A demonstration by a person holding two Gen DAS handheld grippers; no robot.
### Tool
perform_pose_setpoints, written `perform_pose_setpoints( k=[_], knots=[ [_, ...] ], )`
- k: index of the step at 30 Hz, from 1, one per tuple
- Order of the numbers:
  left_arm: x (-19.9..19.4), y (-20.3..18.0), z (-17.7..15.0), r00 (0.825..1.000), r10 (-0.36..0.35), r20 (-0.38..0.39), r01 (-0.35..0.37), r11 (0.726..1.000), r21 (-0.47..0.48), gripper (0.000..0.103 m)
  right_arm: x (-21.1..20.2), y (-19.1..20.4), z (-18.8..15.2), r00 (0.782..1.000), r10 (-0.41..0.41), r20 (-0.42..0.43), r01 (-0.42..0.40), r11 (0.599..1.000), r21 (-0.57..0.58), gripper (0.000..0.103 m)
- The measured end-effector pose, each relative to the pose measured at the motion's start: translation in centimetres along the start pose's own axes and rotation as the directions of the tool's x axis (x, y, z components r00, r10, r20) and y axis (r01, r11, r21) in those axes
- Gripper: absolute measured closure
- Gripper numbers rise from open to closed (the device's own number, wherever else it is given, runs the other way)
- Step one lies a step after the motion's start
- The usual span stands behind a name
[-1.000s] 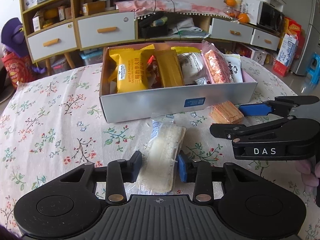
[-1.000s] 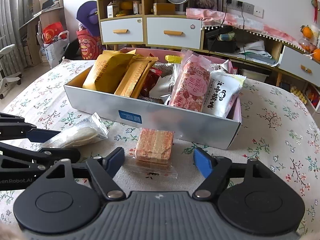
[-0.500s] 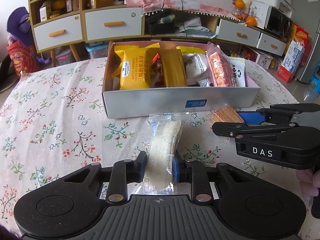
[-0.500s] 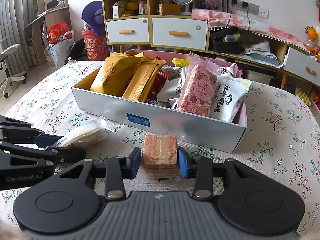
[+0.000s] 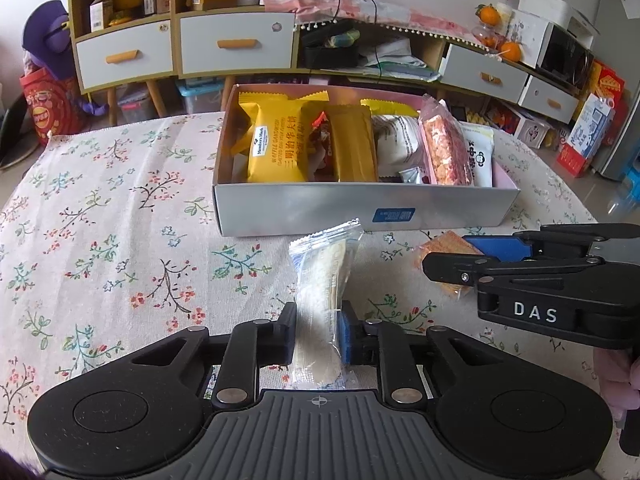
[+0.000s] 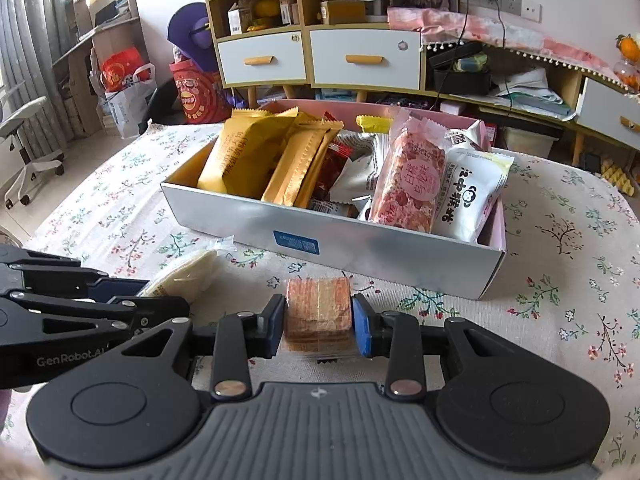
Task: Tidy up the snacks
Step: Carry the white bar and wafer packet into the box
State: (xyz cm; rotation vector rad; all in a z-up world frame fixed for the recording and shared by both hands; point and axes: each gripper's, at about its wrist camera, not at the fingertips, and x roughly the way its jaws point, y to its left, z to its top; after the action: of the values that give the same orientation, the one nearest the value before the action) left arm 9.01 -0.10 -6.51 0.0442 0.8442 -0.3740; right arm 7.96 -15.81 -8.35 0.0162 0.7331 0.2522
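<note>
My left gripper is shut on a clear pack of pale crackers and holds it above the floral tablecloth. My right gripper is shut on an orange-pink wafer pack. Both packs are raised just in front of the silver snack box, also in the right wrist view. The box holds yellow, gold, white and pink snack packs standing on edge. The right gripper shows in the left wrist view, and the cracker pack shows in the right wrist view.
The round table has a floral cloth. Behind it stand cabinets with white drawers, a fan and clutter. An office chair and bags stand at the left on the floor.
Both grippers closed on their packs, then lifted them off the cloth. The views rose and the box now looks farther below.
</note>
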Motion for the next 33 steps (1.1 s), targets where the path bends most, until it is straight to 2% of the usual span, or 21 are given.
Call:
perform_pose_setpoints(
  k=[13, 22, 27, 33],
  knots=[
    [-1.4, 0.3, 0.3, 1.000, -0.022, 0.015, 0.023, 0.999, -0.044, 0.086, -1.1, -0.6, 0.7, 0.999, 0.028, 0.019, -0.029, 0.999, 0.044, 0.071],
    [-2.8, 0.8, 1.0, 0.998, -0.032, 0.053, 0.036, 0.996, -0.076, 0.086, -2.2, -0.8, 1.3, 0.998, 0.049, 0.050, -0.052, 0.996, 0.073, 0.071],
    [-3.5, 1.3, 2.1, 0.995, -0.045, 0.088, 0.055, 0.991, -0.119, 0.086, -3.0, -1.5, 2.0, 0.994, 0.062, 0.088, -0.073, 0.989, 0.131, 0.071],
    [-2.4, 1.1, 4.6, 0.990, -0.053, 0.128, 0.068, 0.990, -0.121, 0.086, -3.3, -2.9, 3.6, 0.987, 0.057, 0.152, -0.092, 0.968, 0.233, 0.071]
  ],
)
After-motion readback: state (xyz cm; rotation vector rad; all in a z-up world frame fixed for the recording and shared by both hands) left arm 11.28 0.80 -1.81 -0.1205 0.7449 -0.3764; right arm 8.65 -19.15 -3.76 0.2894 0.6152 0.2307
